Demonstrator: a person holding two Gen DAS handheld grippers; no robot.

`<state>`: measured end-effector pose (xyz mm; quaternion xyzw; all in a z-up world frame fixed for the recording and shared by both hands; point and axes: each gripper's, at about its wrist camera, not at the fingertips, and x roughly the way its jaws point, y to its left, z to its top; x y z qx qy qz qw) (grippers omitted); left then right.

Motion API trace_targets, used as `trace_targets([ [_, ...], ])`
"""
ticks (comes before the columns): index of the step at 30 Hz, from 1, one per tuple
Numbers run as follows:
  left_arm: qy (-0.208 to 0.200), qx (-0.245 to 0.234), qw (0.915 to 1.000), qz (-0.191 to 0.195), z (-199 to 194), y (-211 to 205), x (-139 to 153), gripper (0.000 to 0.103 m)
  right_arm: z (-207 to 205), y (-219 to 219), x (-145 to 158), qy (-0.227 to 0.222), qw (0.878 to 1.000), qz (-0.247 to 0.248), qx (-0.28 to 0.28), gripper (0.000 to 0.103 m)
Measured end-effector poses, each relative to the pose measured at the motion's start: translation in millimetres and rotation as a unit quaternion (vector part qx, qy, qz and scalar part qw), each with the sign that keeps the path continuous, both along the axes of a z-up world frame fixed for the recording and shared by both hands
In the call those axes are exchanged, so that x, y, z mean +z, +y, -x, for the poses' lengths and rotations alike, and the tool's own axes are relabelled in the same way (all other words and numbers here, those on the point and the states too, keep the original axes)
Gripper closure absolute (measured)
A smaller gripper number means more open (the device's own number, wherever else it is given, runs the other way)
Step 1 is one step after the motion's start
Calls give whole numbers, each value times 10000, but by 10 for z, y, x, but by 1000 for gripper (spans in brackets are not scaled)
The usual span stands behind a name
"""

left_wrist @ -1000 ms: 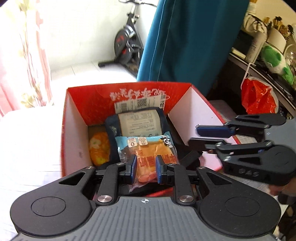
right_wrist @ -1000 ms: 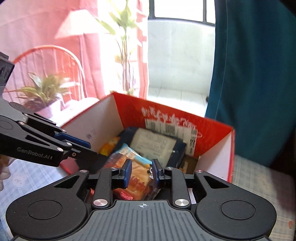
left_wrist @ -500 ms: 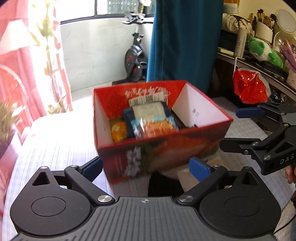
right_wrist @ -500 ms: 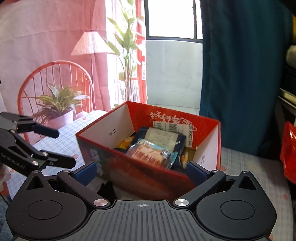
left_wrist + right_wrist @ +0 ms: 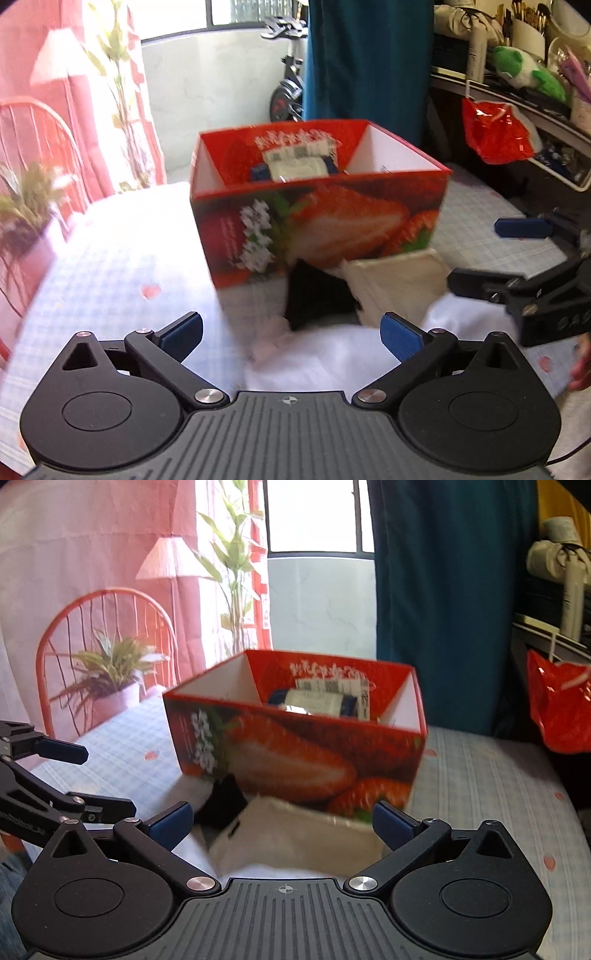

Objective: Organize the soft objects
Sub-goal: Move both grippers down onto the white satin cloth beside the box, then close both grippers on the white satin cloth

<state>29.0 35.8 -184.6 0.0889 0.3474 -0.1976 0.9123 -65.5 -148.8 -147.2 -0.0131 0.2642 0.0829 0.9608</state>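
We see both sets of fingers spread wide, nothing between: left gripper (image 5: 290, 329), right gripper (image 5: 282, 821). Soft pile at lower centre, touching strawberry box (image 5: 321, 221) front: beige cloth (image 5: 295, 840), black cloth (image 5: 317, 299), white cloth (image 5: 325, 363). We judge them light, limp, easily bunched; pinch raised fold or corner, not flat middle.

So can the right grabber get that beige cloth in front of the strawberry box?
Probably yes. The right gripper is open and empty, and the beige cloth lies just ahead of it with nothing between. The strawberry box sits behind it.
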Motion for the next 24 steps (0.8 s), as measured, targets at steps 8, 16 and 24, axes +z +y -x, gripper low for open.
trace_targets([
  [8,507,34,9984,257,104,7,-285,0,273,-50,-360,290,9987,185,-383,1],
  [16,770,-52,9969,136,102,-100,-520,0,264,-109,-599,697,9960,-16,-554,0],
  [24,1143,12,9930,307,-18,-78,-706,0,217,-40,-742,859,9951,124,-479,1],
])
